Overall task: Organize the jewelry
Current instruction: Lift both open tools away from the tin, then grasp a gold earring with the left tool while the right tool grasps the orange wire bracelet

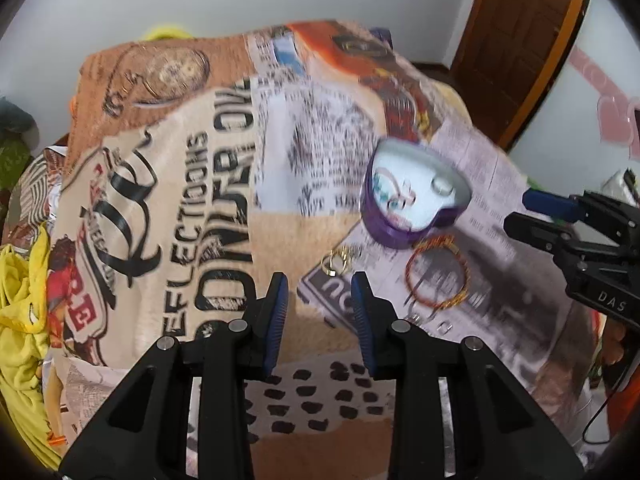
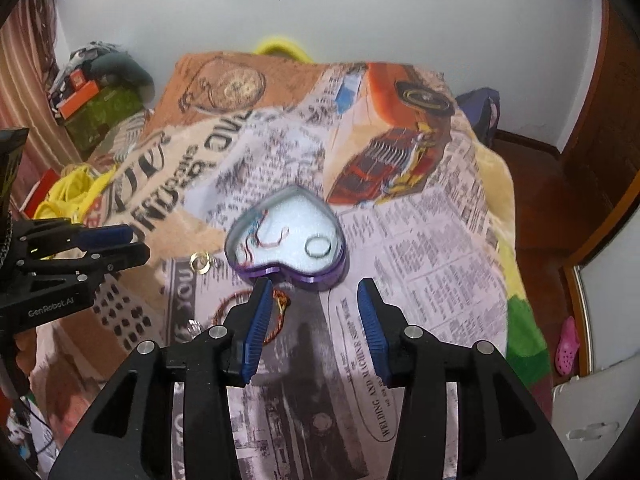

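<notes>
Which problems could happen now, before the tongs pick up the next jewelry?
The small gold ring is thin and lies flat on soft, patterned blanket, so the open left tongs may miss it or pinch fabric. The open right tongs are close to the heart-shaped box and could push it.

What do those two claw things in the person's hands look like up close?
Both tongs, left and right, share a build: black angular plastic frames with silver pivot pins and two ribbed blue pads. White lettering marks the left body, and a black cable hangs near the right.
</notes>
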### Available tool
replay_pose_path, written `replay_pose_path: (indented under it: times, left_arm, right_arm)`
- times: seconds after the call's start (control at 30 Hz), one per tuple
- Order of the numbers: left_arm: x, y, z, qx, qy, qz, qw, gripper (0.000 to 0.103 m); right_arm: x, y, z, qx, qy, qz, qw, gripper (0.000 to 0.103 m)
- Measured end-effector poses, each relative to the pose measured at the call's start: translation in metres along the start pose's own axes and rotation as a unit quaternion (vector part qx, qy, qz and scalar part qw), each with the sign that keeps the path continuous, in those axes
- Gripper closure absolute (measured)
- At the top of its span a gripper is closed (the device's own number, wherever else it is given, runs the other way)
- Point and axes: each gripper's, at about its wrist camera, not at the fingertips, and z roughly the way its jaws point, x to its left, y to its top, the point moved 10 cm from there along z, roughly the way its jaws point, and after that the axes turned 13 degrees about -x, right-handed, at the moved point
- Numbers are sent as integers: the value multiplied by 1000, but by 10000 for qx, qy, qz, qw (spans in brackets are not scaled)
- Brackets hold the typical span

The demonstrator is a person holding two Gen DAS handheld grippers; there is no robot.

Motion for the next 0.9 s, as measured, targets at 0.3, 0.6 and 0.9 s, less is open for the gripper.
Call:
replay_pose_path:
  times: [0.3,0.6,0.9]
  left_arm:
    - [-14,-20,33,297,-187,442,9984,71]
    - [-20,-18,48,407,-318,615,9968,71]
    - [-24,-14,59,427,-328,816,9952,73]
  right_arm:
    - [5,-31,25,419,80,-174,9989,63]
    - [12,-42,39,561,241,-229,9979,63]
    - [17,-43,46,526,332,-273,9977,63]
